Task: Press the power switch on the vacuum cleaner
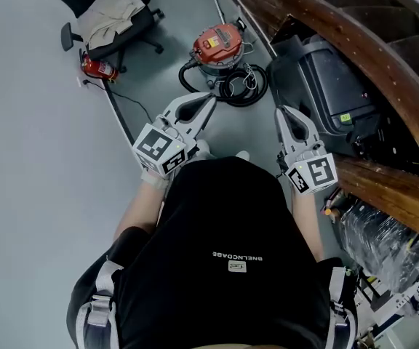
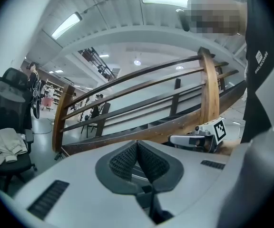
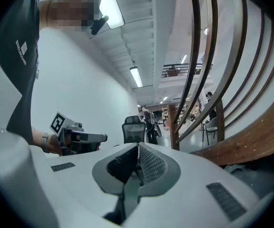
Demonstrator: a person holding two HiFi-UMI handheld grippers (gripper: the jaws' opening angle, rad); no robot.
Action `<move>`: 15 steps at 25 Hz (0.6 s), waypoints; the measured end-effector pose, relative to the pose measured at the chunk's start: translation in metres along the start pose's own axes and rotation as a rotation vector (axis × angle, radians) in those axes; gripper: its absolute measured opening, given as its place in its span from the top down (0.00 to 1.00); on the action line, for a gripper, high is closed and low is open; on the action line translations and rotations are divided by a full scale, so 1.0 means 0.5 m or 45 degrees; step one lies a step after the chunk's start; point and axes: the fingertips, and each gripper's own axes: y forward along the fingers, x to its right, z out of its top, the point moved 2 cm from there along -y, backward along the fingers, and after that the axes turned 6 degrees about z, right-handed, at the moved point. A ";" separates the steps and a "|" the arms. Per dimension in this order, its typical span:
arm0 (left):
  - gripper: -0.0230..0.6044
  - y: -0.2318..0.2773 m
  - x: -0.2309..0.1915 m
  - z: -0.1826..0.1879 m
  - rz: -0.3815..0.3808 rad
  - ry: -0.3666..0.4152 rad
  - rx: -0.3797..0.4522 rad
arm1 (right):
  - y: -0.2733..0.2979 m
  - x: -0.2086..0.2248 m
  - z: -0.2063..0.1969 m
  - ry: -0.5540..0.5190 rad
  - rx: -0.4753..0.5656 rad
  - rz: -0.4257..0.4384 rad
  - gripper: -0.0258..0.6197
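In the head view a red-topped canister vacuum cleaner (image 1: 219,47) stands on the grey floor ahead, its black hose (image 1: 240,87) coiled beside it. My left gripper (image 1: 211,99) is held level with its tips just short of the hose; it is shut with nothing in it. My right gripper (image 1: 282,112) hovers to the right of the vacuum, also shut and empty. Each gripper view looks out level over shut jaws, left gripper (image 2: 137,144), right gripper (image 3: 138,147), at the room; the vacuum does not show there.
A curved wooden stair rail (image 1: 355,42) runs along the right, with a black bin (image 1: 333,86) under it. A black office chair (image 1: 111,13) draped with cloth and a red fire extinguisher (image 1: 97,68) stand at the far left. A cable (image 1: 118,111) crosses the floor.
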 end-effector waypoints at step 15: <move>0.94 -0.093 -0.169 -0.008 -0.007 -0.001 -0.041 | 0.135 -0.069 -0.004 -0.027 -0.053 -0.055 0.91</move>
